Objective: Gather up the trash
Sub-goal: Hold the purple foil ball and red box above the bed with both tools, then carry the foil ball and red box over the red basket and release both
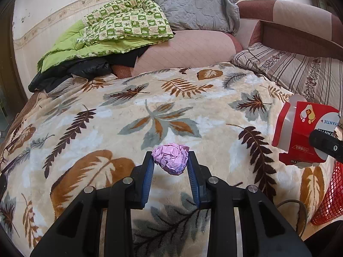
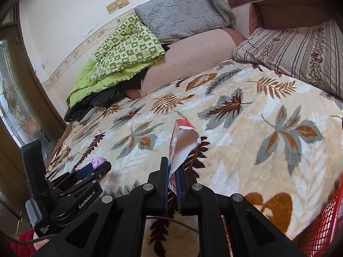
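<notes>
A crumpled pink paper ball (image 1: 171, 158) sits between the blue pads of my left gripper (image 1: 170, 157), which is shut on it just above the leaf-patterned blanket (image 1: 107, 115). In the right wrist view the same ball (image 2: 97, 161) shows at the left, in that gripper's tips. My right gripper (image 2: 172, 167) is shut on a torn flap of a red cardboard box (image 2: 182, 141), held up over the blanket (image 2: 246, 145). The left wrist view shows that red box (image 1: 300, 132) at the right edge, with a black finger of the right gripper across it.
A red mesh basket (image 1: 328, 199) stands at the bed's near right corner, also the basket (image 2: 321, 227) in the right wrist view. Farther back lie a green checked quilt (image 1: 120, 27), a grey pillow (image 1: 193, 6), a striped pillow (image 1: 295, 72) and a black garment (image 1: 70, 72). A wall runs behind.
</notes>
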